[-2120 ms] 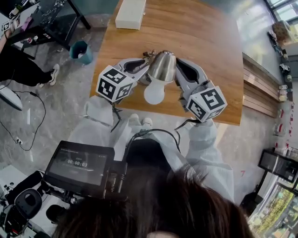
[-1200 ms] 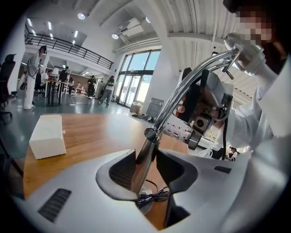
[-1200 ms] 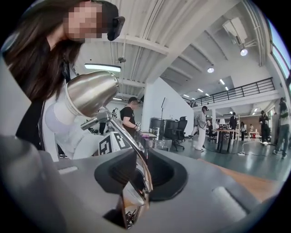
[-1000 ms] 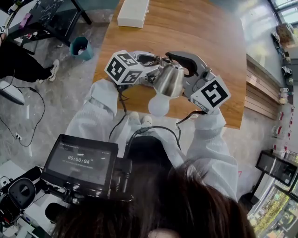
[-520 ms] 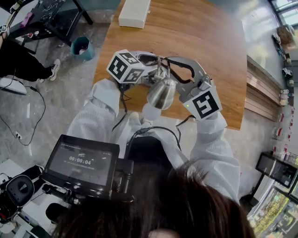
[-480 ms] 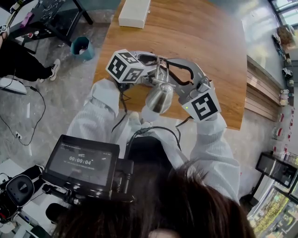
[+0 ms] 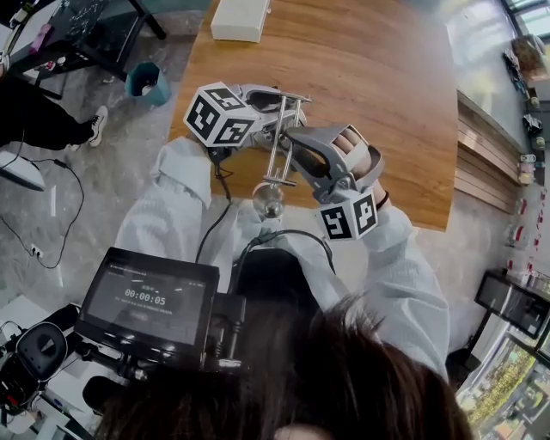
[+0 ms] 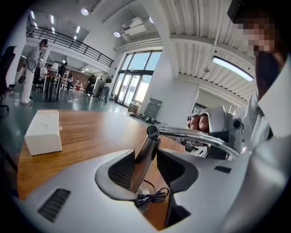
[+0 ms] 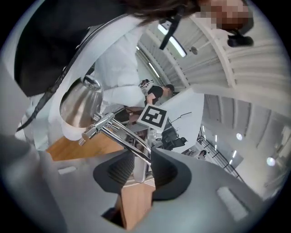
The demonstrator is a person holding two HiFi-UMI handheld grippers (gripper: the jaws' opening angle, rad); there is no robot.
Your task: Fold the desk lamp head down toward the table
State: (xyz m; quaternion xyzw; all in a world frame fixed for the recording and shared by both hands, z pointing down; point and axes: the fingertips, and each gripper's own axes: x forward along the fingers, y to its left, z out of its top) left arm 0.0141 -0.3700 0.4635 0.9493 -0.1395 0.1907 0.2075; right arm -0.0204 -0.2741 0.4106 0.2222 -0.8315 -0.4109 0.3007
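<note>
We count 1 desk lamp (image 7: 275,142), with 1 shade (image 9: 82,107) and 2 parallel rods (image 9: 125,139) in its arm. There are 2 grippers, 1 left gripper (image 8: 145,159) and 1 right gripper (image 9: 138,168), each carrying 1 marker cube (image 7: 219,116), so 2 cubes. The 1 wooden table (image 7: 378,77) bears 1 white box (image 7: 240,17) and 1 coiled black cable (image 8: 152,198). The floor holds 1 teal bin (image 7: 146,82), and nearer us is 1 monitor (image 7: 146,301). Far off in the left gripper view stand perhaps 4 people (image 8: 34,59), too small to count surely.
</note>
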